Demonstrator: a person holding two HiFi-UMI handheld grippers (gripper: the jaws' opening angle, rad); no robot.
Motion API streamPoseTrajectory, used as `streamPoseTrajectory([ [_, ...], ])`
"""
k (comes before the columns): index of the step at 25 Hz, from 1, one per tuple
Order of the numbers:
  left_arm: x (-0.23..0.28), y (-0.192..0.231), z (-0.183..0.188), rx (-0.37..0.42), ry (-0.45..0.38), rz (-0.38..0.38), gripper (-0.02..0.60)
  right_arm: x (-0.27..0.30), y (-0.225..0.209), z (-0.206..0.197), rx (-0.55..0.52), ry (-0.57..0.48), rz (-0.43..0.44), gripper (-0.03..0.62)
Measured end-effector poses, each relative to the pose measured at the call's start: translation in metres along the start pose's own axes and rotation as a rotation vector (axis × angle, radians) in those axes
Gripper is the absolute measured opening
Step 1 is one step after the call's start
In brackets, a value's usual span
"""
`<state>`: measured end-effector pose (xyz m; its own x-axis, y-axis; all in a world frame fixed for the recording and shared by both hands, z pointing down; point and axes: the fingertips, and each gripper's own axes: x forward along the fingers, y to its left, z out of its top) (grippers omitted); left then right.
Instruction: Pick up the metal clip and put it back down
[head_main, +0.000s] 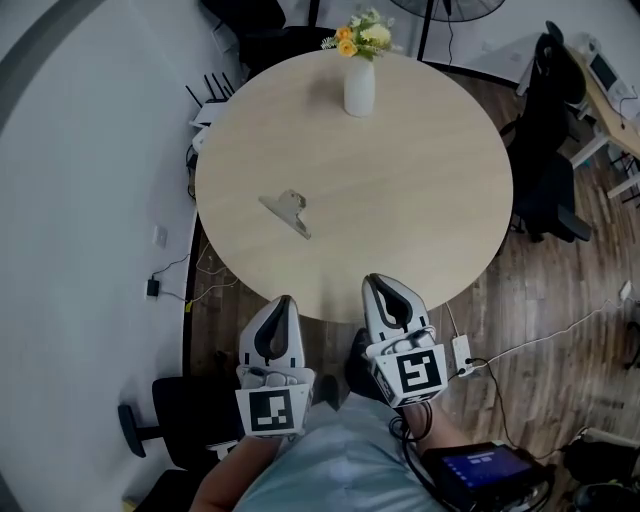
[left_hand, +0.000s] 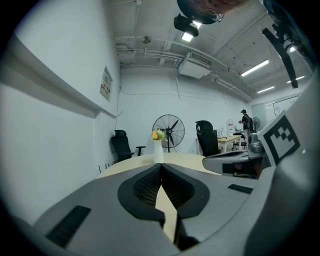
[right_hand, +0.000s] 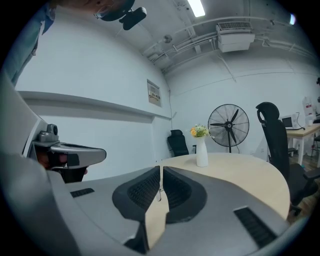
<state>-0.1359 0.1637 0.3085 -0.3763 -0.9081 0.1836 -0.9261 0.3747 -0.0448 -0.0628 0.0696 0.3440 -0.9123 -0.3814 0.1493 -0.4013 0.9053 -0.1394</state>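
Observation:
The metal clip (head_main: 290, 212) lies flat on the round light-wood table (head_main: 420, 200), left of its middle. Both grippers hang off the table's near edge, close to the person's body. My left gripper (head_main: 284, 300) points at the table edge with its jaws pressed together and nothing between them; the left gripper view shows its dark ribbed pads (left_hand: 145, 185) meeting at the tips. My right gripper (head_main: 376, 281) reaches just over the near rim, also shut and empty, its pads (right_hand: 142, 189) touching. The clip sits well ahead of both, nearer the left gripper.
A white vase with yellow flowers (head_main: 359, 80) stands at the table's far side. Black office chairs (head_main: 545, 150) stand to the right, and another chair base (head_main: 150, 425) at lower left. Cables and a tablet (head_main: 480, 467) lie on the wooden floor. A standing fan (right_hand: 229, 125) is behind the table.

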Motion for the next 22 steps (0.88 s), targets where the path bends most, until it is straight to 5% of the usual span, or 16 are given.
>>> streamPoseTrajectory([
  [13, 0.082, -0.009, 0.066, 0.048, -0.095, 0.068, 0.018, 0.059, -0.065, 0.067, -0.032, -0.083, 0.064, 0.049],
  [22, 0.129, 0.019, 0.042, 0.010, -0.046, 0.069, 0.018, 0.102, -0.075, 0.060, -0.017, -0.063, 0.056, 0.049],
])
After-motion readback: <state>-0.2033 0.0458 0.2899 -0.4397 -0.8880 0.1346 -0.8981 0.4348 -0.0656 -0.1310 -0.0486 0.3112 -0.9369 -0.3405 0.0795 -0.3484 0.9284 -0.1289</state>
